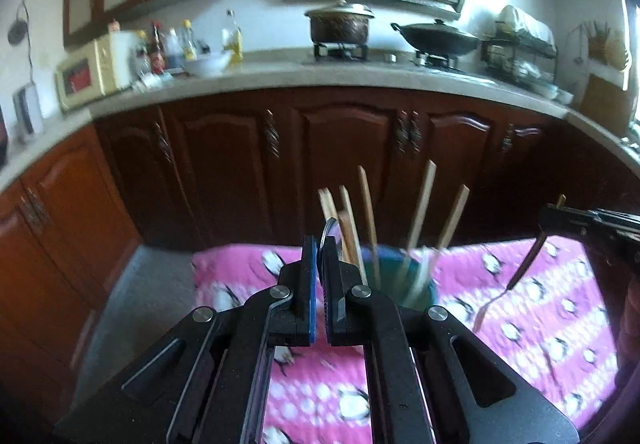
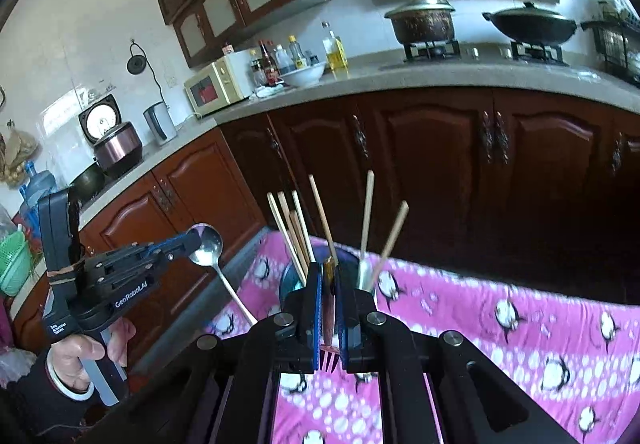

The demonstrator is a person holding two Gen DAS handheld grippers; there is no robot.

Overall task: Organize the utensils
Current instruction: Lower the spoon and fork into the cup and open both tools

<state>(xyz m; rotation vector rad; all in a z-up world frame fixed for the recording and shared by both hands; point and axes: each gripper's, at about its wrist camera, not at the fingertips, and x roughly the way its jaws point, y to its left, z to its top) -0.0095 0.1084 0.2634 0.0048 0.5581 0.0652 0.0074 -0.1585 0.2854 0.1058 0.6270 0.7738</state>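
Note:
My left gripper (image 1: 319,244) is shut on a metal spoon (image 1: 330,230), gripped at its bowl, which shows edge-on above the pads. From the right wrist view, the left gripper (image 2: 194,240) holds the spoon (image 2: 208,244) by the bowl with the handle hanging down. My right gripper (image 2: 329,268) is shut on a fork (image 2: 329,358) whose tines point back toward the camera. In the left wrist view the right gripper (image 1: 548,212) lets the fork (image 1: 520,276) dangle tines down. Just beyond both grippers, a teal cup (image 1: 400,284) (image 2: 292,280) holds several wooden chopsticks (image 1: 370,212) (image 2: 320,212).
The cup stands on a pink penguin-print cloth (image 1: 540,324) (image 2: 500,344). Behind are dark wooden cabinets (image 1: 340,148) and a counter (image 2: 360,84) with a microwave (image 2: 216,88), a white bowl (image 2: 304,76), bottles, a pot (image 2: 420,20) and a wok (image 2: 532,26). A person's hand (image 2: 76,356) holds the left gripper.

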